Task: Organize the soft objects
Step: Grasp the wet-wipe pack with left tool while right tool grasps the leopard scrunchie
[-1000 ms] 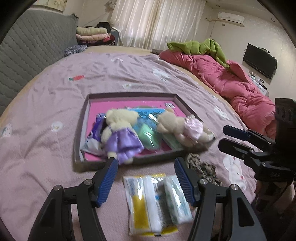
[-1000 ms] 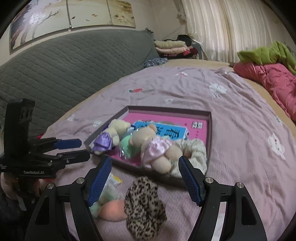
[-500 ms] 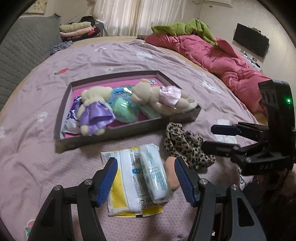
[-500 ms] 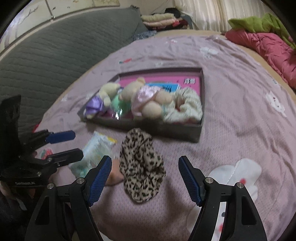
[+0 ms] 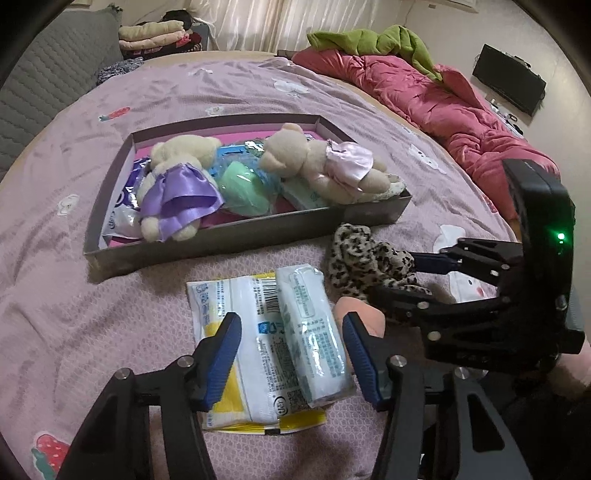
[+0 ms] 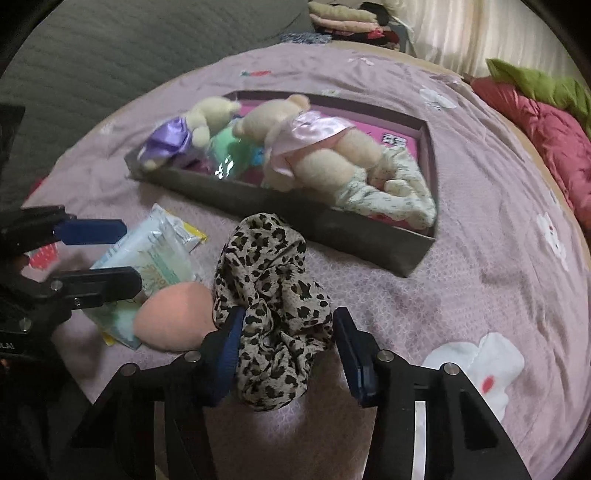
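Observation:
A shallow dark box [image 5: 236, 243] [image 6: 295, 218] on the bed holds two teddy bears [image 5: 321, 162] [image 5: 177, 181], a green item [image 5: 243, 188] and packets. In front lie a tissue pack [image 5: 310, 332] [image 6: 147, 254] on a yellow-white packet [image 5: 240, 343], a peach sponge [image 6: 173, 317] [image 5: 358, 314] and a leopard-print scrunchie [image 6: 273, 291] [image 5: 365, 258]. My left gripper [image 5: 291, 362] [image 6: 107, 254] is open, its fingers either side of the tissue pack. My right gripper [image 6: 288, 350] [image 5: 399, 277] is open, its fingers straddling the scrunchie.
The bed has a purple patterned cover [image 5: 74, 295]. A pink duvet [image 5: 461, 110] with green clothing [image 5: 369, 40] lies at the right. Folded clothes [image 5: 155, 33] are stacked at the far end. A grey padded headboard [image 6: 110, 48] runs along the left.
Both grippers have moved down and forward. The left now frames the tissue pack and the right now frames the leopard scrunchie. Both stay open.

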`<state>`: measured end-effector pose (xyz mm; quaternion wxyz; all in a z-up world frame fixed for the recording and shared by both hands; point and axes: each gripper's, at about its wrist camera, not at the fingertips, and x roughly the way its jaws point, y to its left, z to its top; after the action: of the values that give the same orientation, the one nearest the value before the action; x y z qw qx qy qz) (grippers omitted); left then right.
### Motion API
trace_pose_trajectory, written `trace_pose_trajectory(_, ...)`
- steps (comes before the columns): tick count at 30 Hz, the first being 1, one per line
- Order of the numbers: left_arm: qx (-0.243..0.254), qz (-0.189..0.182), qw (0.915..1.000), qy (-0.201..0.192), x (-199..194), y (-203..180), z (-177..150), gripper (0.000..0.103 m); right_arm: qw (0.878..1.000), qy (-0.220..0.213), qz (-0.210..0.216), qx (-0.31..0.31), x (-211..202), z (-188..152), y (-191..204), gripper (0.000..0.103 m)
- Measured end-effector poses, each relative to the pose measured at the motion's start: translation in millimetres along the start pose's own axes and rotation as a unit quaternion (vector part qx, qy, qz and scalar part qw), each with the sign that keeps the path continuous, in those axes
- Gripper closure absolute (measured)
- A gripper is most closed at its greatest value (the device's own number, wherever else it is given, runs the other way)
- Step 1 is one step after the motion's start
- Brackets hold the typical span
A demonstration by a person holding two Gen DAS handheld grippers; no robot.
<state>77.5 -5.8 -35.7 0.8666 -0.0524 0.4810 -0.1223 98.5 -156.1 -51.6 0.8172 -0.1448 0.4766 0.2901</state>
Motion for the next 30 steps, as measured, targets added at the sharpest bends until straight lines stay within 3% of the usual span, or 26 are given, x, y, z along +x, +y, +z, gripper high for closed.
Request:
trace_pose_trajectory(3,0.006,-0.005,1.0,0.001,2.1,-3.5,0.2,0.054,1.0,0.002,-0.006,-0.006,4.3,1.4,2.2,0.06)
trace_pose_trajectory(8,0.022,-0.012,0.9997,0.005,7.6,-9.2,-0.5,0.077,1.0,0.0,0.011,0.015,4.2,5.0,-7.1,0.069)
trace_pose_trajectory(11,0.032,-0.011,0.9994,0.006,10.6,-13.2,-0.4,0.081,0.999,-0.003,0.017,0.035,2.3,5.4,-14.5,0.071)
trace_pose_trajectory(18,0.033,-0.016,0.9993,-0.005,6.3,-13.5,0.3,0.085,0.998,-0.02,0.024,0.053,-10.6,7.5,-24.9,0.076)
trace_pose_trajectory(30,0.012,-0.011,0.9947,-0.101,-31.5,2.3,15.7,0.085,0.99,-0.089,0.095,0.05,-47.9,12.9,-20.8,0.084)
